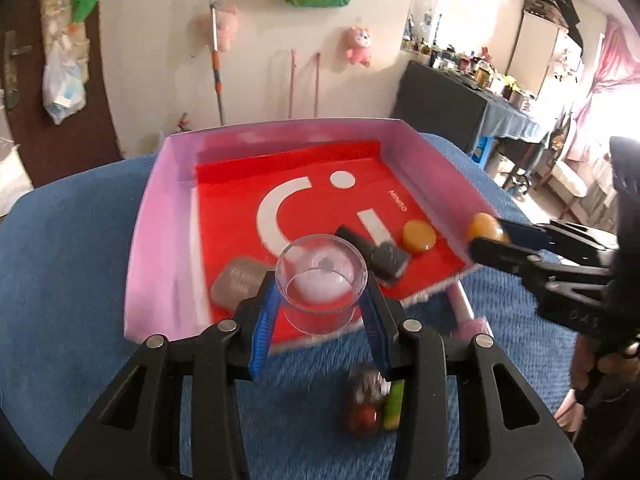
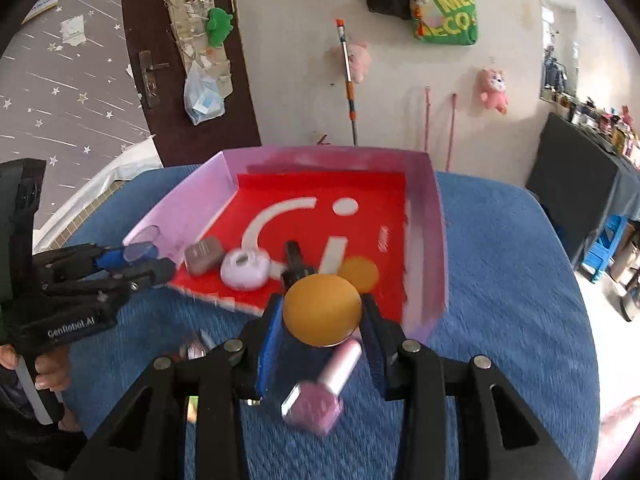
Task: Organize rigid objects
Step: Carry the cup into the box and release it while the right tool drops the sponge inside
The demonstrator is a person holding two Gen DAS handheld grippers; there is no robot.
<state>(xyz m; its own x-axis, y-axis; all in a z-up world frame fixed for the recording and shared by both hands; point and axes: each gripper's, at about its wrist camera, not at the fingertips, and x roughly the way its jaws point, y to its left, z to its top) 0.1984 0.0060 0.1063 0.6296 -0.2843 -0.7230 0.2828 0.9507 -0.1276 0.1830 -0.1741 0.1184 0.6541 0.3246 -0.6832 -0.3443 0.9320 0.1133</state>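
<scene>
Blue fabric (image 1: 80, 280) covers the surface across the lower frame, with a pale wall of hanging plush toys (image 1: 357, 45) behind — and you've got both tools busy. Your left gripper (image 1: 322, 292) is clamped on a clear plastic cup (image 1: 321, 276), pads pressing its sides, held over the near edge of the pink-walled tray (image 1: 160, 216) with its red liner. Your right gripper (image 2: 322, 312) is closed tight on a round orange piece (image 2: 322, 309), just above the tray's near right corner. Inside the tray lie a grey-brown block (image 2: 204, 255), a white round case (image 2: 245, 269), a dark bar (image 1: 374, 254) and a second orange disc (image 2: 359, 274). Lower centre of the right view — a pink nail-polish bottle (image 2: 320, 396) lies on the fabric, blurred.
</scene>
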